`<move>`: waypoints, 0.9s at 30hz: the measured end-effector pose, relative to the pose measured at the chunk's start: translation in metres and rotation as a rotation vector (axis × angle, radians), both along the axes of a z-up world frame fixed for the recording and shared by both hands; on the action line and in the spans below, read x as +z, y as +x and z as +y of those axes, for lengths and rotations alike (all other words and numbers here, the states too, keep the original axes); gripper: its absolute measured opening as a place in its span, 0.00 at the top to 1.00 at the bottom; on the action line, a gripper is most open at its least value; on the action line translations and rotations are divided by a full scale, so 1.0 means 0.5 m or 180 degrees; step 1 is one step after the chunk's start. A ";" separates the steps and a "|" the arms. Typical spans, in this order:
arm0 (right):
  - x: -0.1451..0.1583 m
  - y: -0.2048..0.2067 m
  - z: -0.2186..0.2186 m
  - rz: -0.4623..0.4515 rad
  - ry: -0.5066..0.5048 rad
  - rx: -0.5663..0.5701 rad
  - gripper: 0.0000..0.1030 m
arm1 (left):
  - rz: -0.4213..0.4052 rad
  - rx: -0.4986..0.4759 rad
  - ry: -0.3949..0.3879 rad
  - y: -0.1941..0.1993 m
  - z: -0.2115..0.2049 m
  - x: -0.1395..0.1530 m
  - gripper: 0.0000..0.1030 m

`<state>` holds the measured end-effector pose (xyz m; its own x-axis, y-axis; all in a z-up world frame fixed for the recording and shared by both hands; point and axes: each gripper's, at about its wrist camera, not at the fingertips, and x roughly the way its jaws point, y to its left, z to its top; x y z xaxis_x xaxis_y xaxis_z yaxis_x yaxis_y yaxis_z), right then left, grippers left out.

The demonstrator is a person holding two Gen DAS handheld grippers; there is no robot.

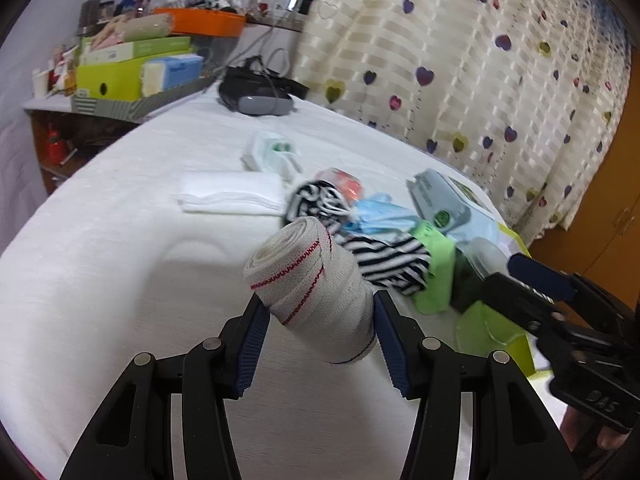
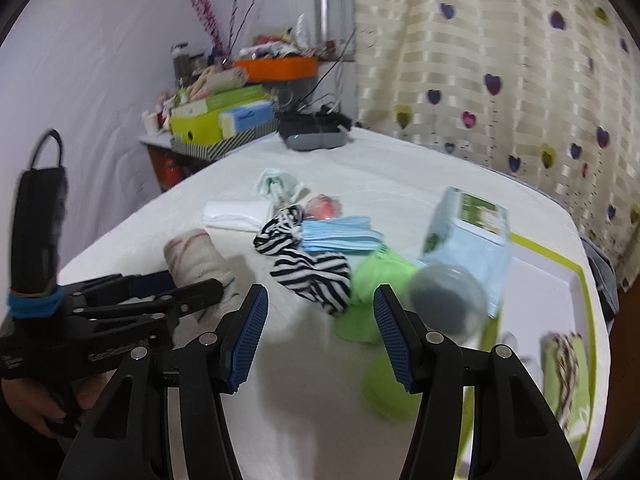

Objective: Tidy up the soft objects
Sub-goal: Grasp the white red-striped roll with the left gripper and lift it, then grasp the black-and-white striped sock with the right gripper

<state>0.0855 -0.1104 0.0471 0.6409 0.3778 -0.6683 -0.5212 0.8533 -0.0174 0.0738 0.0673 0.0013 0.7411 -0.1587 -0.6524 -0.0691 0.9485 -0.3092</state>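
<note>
The left gripper (image 1: 318, 318) clamps a bandage roll (image 1: 312, 284) (red-stitched) at frame centre; the right gripper (image 2: 320, 336) stands apart, empty, over the white bed (image 2: 304, 400).

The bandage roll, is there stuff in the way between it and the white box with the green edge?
Yes. The bandage roll sits between the left gripper pads. Toward the box lie a striped cloth, a green cloth and the open right gripper.

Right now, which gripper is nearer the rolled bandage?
Left. The left gripper has the rolled bandage between its pads; the right gripper, empty, hovers beside it over the striped cloth.
</note>
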 end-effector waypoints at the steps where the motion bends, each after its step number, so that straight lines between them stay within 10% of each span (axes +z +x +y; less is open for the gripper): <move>1: -0.006 0.009 0.012 0.0035 -0.0046 0.0012 0.46 | -0.0005 0.0031 0.0006 0.000 0.009 0.000 0.49; 16: -0.109 0.102 0.132 0.0299 -0.0827 -0.0087 0.46 | 0.0106 0.0167 -0.0064 0.014 0.087 -0.033 0.49; 22: -0.093 0.096 0.123 0.0201 -0.0722 -0.0113 0.86 | 0.0100 0.0154 -0.0057 0.015 0.087 -0.034 0.49; 27: -0.058 0.079 0.105 0.0098 -0.0463 -0.0097 0.89 | 0.0094 0.0166 -0.0029 0.014 0.082 -0.027 0.49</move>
